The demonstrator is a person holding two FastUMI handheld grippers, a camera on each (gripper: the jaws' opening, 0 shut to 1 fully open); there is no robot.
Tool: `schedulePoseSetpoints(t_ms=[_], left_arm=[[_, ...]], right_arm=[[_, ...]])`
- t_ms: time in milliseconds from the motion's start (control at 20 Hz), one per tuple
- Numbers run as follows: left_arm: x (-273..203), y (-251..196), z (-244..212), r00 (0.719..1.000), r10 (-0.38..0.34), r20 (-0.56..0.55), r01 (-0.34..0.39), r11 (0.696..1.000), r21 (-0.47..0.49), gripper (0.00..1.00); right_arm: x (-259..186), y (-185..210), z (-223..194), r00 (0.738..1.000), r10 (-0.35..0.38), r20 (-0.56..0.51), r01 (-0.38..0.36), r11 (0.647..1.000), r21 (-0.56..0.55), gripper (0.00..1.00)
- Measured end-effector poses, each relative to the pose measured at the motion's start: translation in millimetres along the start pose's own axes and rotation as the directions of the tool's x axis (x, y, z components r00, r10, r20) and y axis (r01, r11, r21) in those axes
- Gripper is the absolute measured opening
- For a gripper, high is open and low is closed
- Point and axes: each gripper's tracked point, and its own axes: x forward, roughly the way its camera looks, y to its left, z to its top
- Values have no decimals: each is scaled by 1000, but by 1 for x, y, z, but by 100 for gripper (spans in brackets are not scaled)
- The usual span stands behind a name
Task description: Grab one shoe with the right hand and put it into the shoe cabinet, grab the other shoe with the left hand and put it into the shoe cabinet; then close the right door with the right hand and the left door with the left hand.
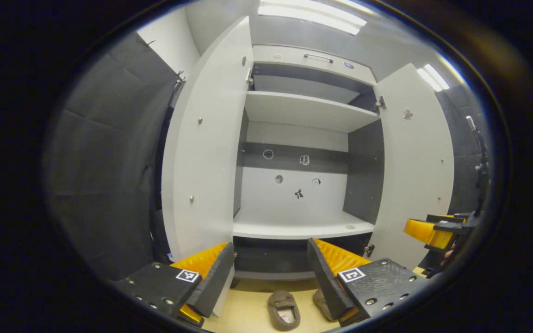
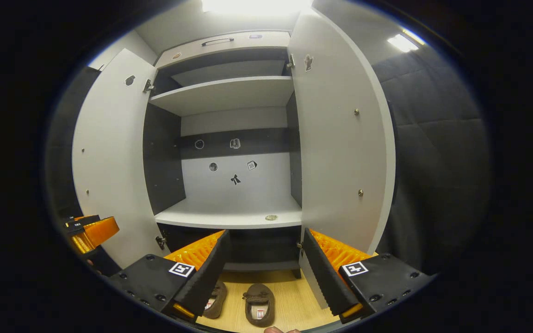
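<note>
Wooden floor (image 2: 294,305), two shoes (image 2: 259,303), open shoe cabinet (image 2: 229,217), dark padded walls (image 2: 437,138)

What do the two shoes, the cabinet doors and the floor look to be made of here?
The shoes look like soft brown suede or felt slippers: matte, slightly fuzzy, no shine. The cabinet doors appear to be light grey laminated board: flat, smooth, satin, with small metal fittings. The floor looks like pale wood or wood-look laminate, with faint straight grain lines; which one cannot be told.
</note>
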Motion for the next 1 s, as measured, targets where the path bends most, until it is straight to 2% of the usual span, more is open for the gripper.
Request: schedulePoseSetpoints(t_ms=[50,100,150,300,350,400,450,500,550,600,750,800,850,1000], left_arm=[[1,-1,2,1000,-2,4,2,1000,8,97],[0,-2,1,1000,-4,7,4,1000,14,92],[0,-4,2,1000,-7,8,7,1000,19,96],[2,-7,-1,1000,-20,-4,20,1000,12,93],[2,-9,-1,1000,-29,-9,29,1000,-7,97],[2,-11,1,999,-38,-6,38,999,-25,97],[4,-11,4,999,-44,-1,44,999,-30,92],[4,-10,4,999,-43,0,43,999,-23,96],[5,-9,3,999,-40,-1,40,999,-11,92],[5,-7,2,999,-38,-3,38,999,-5,96],[3,-6,-1,999,-41,-8,41,999,-10,92],[2,-6,-3,999,-42,-11,42,999,-11,93],[1,-6,-4,999,-43,-14,43,999,-10,97],[-1,-6,-9,999,-45,-22,45,999,-7,97]], right_arm=[[1,1,0,1000,2,0,-2,1000,-2,100],[2,2,0,1000,4,0,-4,1000,-3,100],[3,3,0,1000,7,-1,-7,1000,-4,99],[10,7,2,999,28,-23,-28,1000,13,99],[15,10,2,999,39,-37,-39,999,19,100],[21,11,3,998,47,-49,-46,999,16,97],[28,12,5,997,53,-55,-53,999,7,99],[34,13,7,996,59,-63,-59,998,-2,99],[39,15,7,995,66,-75,-67,998,-9,99],[44,18,7,993,74,-89,-76,997,-14,99],[58,29,-3,984,109,-141,-116,992,-41,98],[61,32,-9,979,119,-166,-128,991,-48,98],[65,36,-16,973,130,-193,-142,989,-50,98],[72,49,-38,950,163,-266,-176,984,-27,98]])
